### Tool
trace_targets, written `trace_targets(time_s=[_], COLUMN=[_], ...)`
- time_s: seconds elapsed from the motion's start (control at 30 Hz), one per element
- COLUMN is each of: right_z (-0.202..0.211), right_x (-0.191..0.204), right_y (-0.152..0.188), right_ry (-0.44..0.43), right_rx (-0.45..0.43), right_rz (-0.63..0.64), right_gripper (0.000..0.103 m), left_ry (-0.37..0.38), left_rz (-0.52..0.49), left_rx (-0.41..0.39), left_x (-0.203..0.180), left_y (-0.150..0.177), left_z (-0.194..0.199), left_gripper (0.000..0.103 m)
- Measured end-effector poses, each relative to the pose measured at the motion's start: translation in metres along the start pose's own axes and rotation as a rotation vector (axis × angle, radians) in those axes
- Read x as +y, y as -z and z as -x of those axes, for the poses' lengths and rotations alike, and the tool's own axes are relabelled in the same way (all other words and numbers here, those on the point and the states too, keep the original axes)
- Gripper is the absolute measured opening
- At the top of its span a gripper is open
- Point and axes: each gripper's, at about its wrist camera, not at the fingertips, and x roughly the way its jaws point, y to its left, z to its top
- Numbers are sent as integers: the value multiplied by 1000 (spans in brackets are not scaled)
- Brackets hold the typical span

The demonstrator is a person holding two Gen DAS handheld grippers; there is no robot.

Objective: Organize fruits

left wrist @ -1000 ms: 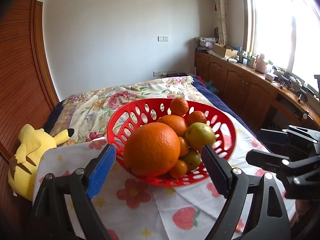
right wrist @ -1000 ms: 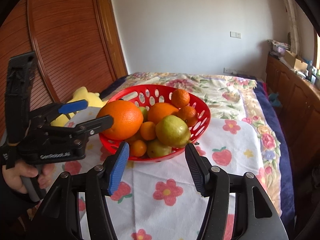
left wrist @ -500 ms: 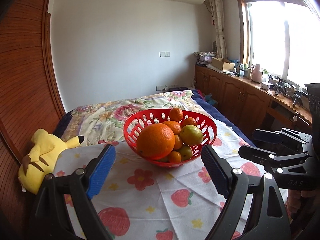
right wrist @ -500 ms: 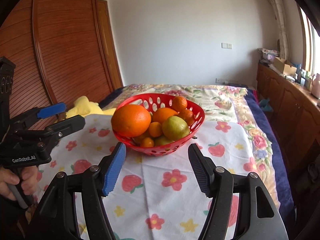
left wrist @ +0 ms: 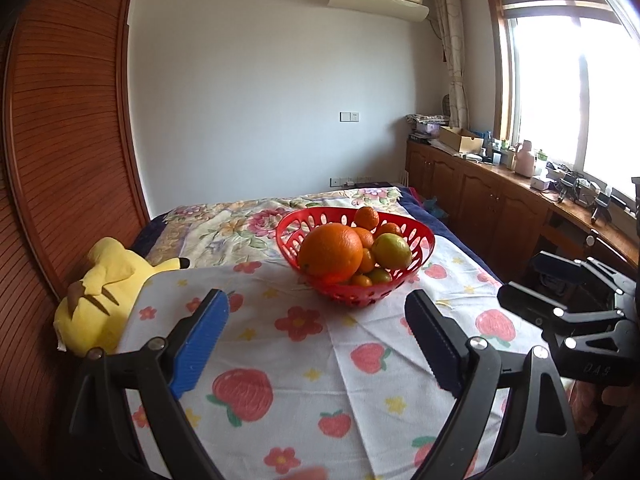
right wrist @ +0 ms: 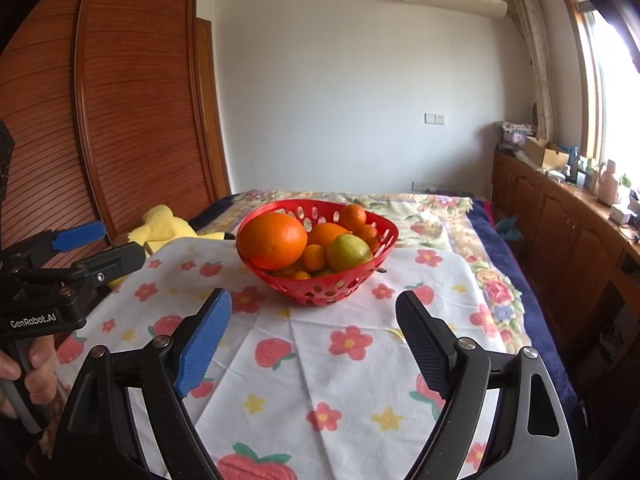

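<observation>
A red slotted basket [left wrist: 424,236] [right wrist: 384,228] stands on a white cloth with strawberries and flowers [left wrist: 300,360] [right wrist: 320,360]. It holds a big orange [left wrist: 330,249] [right wrist: 273,240], a green-yellow lemon [left wrist: 392,250] [right wrist: 349,253], and several small tangerines [left wrist: 367,217] [right wrist: 353,216]. My left gripper [left wrist: 316,312] is open and empty, well short of the basket; it also shows in the right wrist view [right wrist: 98,246]. My right gripper [right wrist: 314,308] is open and empty, short of the basket; it also shows in the left wrist view [left wrist: 536,276].
A yellow plush toy [left wrist: 102,284] [right wrist: 168,226] lies at the cloth's left edge. A floral bedspread [left wrist: 224,224] lies behind the basket. A wooden wardrobe [right wrist: 132,120] stands left; a cluttered wooden counter [left wrist: 520,184] runs along the right under the window.
Both grippers have pulled back and up from the basket, so it looks smaller and farther. Both stay open and empty. The fruit has not moved.
</observation>
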Motion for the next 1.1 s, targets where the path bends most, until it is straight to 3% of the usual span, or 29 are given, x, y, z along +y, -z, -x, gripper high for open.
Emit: trace_targets(time_s=[0.53,1.1], right_z=[52,91], right_x=[14,13], right_y=[18,30], right_ry=[41,56], right_rx=[-85,-113], right_rz=[-19,-35], right_gripper=[88,88], left_ry=[-43,-48], left_rz=[-13,3], left_rx=[-38,-54], left_x=[0,-1], left_y=[26,34], left_z=[55,82], left_gripper=[91,91])
